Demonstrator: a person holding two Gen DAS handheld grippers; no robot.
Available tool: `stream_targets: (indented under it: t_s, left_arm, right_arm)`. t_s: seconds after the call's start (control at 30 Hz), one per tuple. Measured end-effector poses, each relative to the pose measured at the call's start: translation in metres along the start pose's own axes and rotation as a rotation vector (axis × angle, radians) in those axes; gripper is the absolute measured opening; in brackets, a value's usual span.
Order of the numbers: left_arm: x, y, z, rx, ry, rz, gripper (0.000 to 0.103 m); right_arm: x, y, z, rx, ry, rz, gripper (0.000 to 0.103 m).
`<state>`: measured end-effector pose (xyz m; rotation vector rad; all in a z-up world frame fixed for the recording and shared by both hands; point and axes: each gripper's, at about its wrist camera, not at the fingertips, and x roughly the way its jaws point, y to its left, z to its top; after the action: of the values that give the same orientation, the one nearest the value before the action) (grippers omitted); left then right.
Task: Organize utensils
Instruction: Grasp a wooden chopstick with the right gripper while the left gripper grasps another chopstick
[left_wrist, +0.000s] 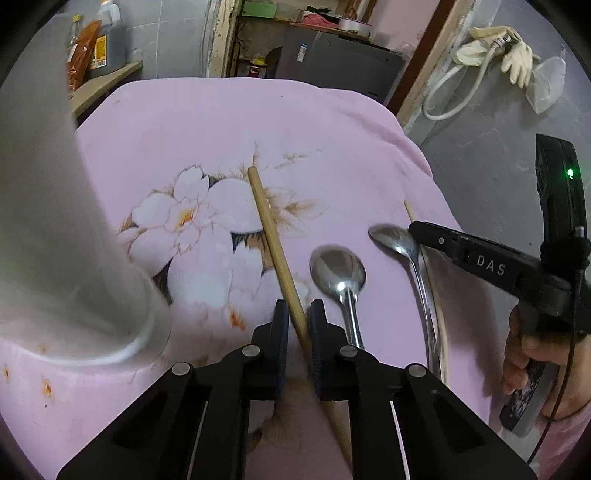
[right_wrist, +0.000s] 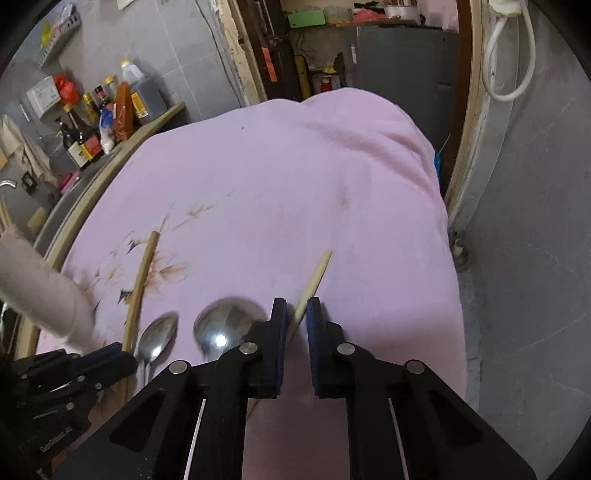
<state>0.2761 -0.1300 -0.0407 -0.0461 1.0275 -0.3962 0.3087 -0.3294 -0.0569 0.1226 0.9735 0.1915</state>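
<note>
Left tongs clamping darker chopstick, right tongs clamping paler chopstick, both lying on pink cloth. Spoons untouched; cup w/ nothing visibly sorted yet.

Both fisheye views looked steeply down and forward from close above the pink floral cloth, each along its own 2 fingers. Left wrist view sat left of the scene, with the left gripper at bottom centre and the right gripper entering from the right edge. Right wrist view sat further right, with the right gripper at bottom centre and the left gripper low left. Both shared the cloth, 2 spoons, 2 chopsticks, the white cup and the far doorway.
</note>
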Motion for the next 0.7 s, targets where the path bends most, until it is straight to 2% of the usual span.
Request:
stream_targets:
  t_s: [0.23, 0.43, 0.53, 0.7]
  left_arm:
    - [-0.021, 0.000, -0.029, 0.065, 0.023, -0.021, 0.008]
    - [-0.043, 0.000, -0.054, 0.103, 0.052, -0.036, 0.008]
    - [-0.044, -0.002, -0.054, 0.122, 0.072, -0.041, 0.009]
    - [-0.036, 0.001, -0.043, 0.079, 0.143, -0.070, 0.009]
  right_arm:
    - [-0.025, 0.005, -0.032, -0.002, -0.009, 0.063, 0.007]
    - [-0.051, 0.012, -0.060, -0.040, 0.003, 0.074, 0.004]
    - [-0.056, 0.015, -0.068, -0.064, 0.016, 0.062, 0.004]
    - [-0.053, 0.020, -0.069, -0.080, 0.027, 0.041, 0.004]
